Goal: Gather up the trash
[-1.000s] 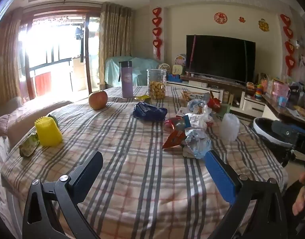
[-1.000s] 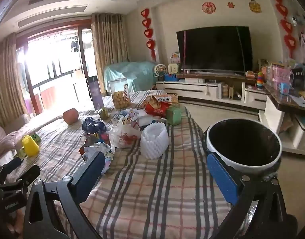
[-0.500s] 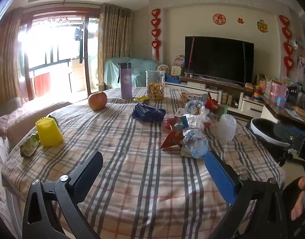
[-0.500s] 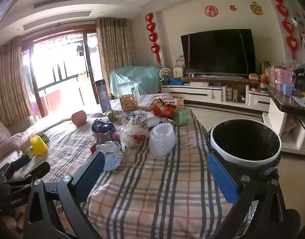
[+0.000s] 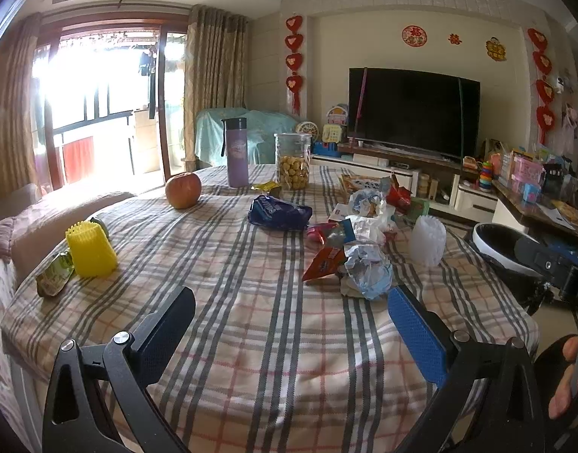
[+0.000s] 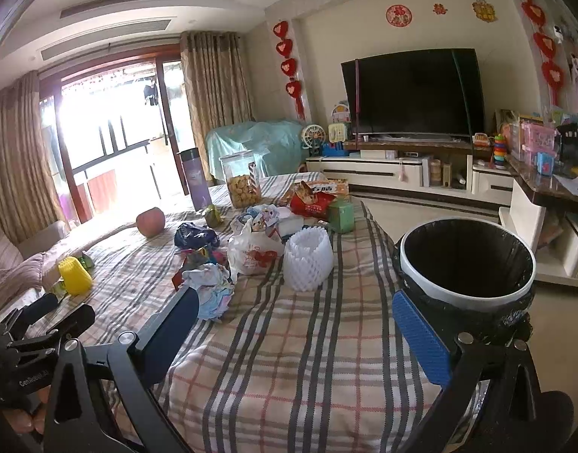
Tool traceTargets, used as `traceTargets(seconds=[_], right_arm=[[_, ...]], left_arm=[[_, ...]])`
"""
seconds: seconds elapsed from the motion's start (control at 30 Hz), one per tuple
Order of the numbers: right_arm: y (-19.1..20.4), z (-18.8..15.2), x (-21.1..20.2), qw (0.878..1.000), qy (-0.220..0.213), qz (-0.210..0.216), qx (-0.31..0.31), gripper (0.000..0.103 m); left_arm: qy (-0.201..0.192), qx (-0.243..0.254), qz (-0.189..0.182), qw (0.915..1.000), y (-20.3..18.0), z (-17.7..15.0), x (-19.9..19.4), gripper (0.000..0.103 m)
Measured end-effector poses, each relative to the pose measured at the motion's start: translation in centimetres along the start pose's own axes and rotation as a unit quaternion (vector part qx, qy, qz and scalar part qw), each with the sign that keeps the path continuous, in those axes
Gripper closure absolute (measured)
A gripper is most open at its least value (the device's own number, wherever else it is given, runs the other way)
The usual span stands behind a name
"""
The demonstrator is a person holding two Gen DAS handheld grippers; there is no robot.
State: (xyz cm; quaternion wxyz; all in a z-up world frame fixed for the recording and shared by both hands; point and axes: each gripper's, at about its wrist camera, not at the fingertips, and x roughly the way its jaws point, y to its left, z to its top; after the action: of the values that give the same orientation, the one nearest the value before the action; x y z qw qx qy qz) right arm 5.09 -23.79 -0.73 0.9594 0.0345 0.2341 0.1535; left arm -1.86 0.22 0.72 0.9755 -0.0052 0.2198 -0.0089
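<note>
Both tools hang spread and empty above the checked tablecloth [image 5: 274, 324]: the left gripper [image 5: 289, 309] faces a crumpled wrapper [image 5: 366, 270], the right gripper [image 6: 294, 313] sits beside the lined bin [image 6: 466, 260], likely kept close for drops. "GenRobot" seems printed on the left tool's body.

each gripper [image 5: 289, 302] [image 6: 292, 304] had black angular arms with silver screws, one black textured finger pad [image 5: 164, 334], one blue pad [image 5: 415, 334]. white lettering marked the left gripper's black body.
</note>
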Motion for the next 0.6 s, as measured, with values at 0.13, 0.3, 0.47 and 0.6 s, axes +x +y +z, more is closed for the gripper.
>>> traceTargets(seconds=[0.13, 0.3, 0.47, 0.6], right_arm=[[-0.04, -0.07, 0.01, 1.0, 0.001, 0.002, 0.001, 0.0], [0.0, -0.04, 0.02, 1.0, 0.001, 0.002, 0.001, 0.0], [-0.06, -0.09, 0.04, 1.0, 0.002, 0.005, 0.004, 0.0], [0.11, -0.18, -0.24, 1.0, 0.0, 0.007, 0.004, 0.0]], left_arm=[[0.002, -0.001, -0.001, 1.0, 0.04, -0.03, 0.07, 0.001], [0.002, -0.001, 0.0, 1.0, 0.05, -0.16, 0.21, 0.001], [0.003, -0.002, 0.0, 1.0, 0.07, -0.17, 0.21, 0.001], [0.002, -0.001, -0.001, 1.0, 0.08, -0.18, 0.17, 0.001]])
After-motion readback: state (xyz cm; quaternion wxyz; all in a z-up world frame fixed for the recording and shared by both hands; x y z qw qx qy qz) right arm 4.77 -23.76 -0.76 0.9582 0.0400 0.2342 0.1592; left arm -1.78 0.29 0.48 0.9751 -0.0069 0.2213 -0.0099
